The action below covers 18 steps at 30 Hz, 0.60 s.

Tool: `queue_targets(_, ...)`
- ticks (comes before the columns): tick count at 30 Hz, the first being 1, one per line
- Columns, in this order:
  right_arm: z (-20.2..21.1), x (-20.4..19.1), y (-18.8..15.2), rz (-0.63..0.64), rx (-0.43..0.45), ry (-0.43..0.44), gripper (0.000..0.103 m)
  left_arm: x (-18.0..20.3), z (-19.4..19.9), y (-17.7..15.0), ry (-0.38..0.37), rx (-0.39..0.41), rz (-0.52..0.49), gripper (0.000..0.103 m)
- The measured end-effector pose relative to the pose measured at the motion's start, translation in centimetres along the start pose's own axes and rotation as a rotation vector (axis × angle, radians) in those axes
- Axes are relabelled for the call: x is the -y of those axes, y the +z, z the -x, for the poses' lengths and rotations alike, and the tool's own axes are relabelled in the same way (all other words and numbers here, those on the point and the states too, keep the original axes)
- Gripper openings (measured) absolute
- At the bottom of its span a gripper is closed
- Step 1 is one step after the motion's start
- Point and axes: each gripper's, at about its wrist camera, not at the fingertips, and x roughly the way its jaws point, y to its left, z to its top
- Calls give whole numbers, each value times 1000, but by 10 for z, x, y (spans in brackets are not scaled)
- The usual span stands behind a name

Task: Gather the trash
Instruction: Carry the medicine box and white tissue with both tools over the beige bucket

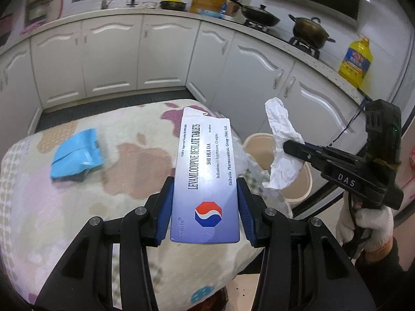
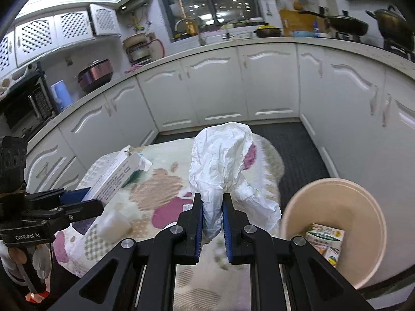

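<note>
Tablet box (image 1: 205,178) is pinched in the left gripper (image 1: 205,194) at frame centre, crumpled tissue (image 2: 223,171) pinched in the right gripper (image 2: 212,223), both lifted over the table (image 1: 77,207). Looks like the carry-to-bin step: bin (image 2: 334,194) sits lower right in the right view, one carton already inside. Next: get each over the rim, spread jaws; blue packet (image 1: 76,154) remains mid-left.
</note>
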Motion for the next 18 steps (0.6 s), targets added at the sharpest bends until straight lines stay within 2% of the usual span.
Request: queue_targets(18,34,86,-15,-122,23,-150,13,77,-72,29,-80,-61,-95,44)
